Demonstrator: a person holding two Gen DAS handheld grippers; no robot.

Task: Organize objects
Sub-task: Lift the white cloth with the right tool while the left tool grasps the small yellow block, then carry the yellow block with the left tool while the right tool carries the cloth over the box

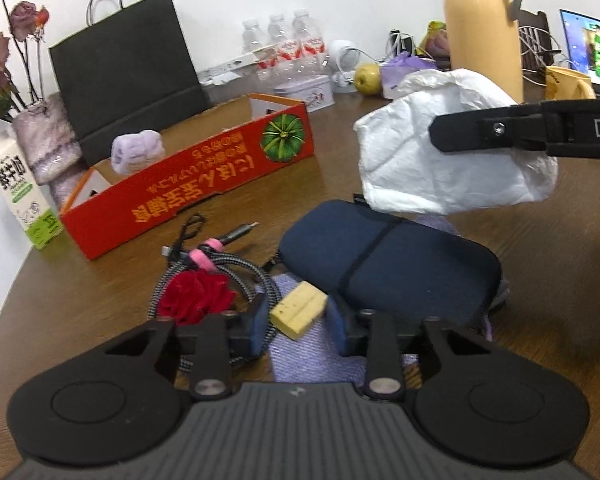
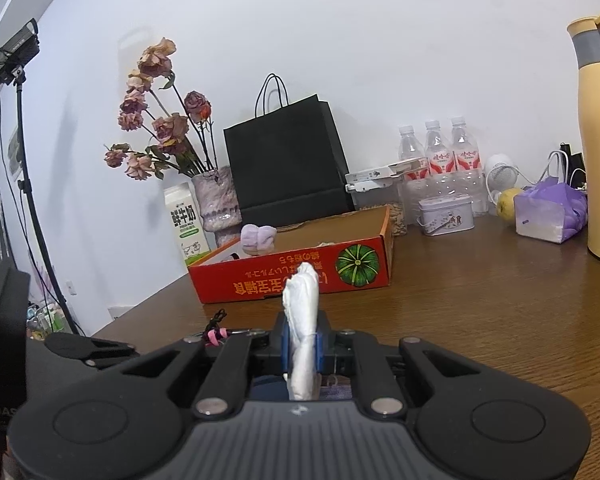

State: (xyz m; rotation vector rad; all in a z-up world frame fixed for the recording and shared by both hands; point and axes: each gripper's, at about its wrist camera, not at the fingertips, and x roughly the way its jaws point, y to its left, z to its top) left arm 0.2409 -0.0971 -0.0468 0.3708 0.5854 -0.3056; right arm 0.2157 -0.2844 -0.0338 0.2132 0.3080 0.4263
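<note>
My left gripper (image 1: 299, 322) is low over the table, its blue pads pressed on both ends of a small yellow block (image 1: 298, 309) that lies on a purple cloth (image 1: 312, 360). Left of it are a red fabric rose (image 1: 196, 296) and a braided cable (image 1: 220, 260) with a pink tie. A navy pouch (image 1: 392, 264) lies just beyond. My right gripper (image 2: 300, 344) is shut on a crumpled white plastic bag (image 2: 302, 300), held above the pouch; the bag (image 1: 440, 160) also shows in the left wrist view. The red pumpkin-print box (image 1: 188, 188) lies open behind.
A rolled purple cloth (image 1: 138, 152) sits in the box. Along the wall stand a black paper bag (image 1: 128, 72), milk carton (image 1: 18, 192), vase of dried roses (image 1: 44, 140), water bottles (image 1: 284, 40), a tin (image 1: 306, 90) and a yellow thermos (image 1: 482, 28). A mug (image 1: 568, 82) and screen are at right.
</note>
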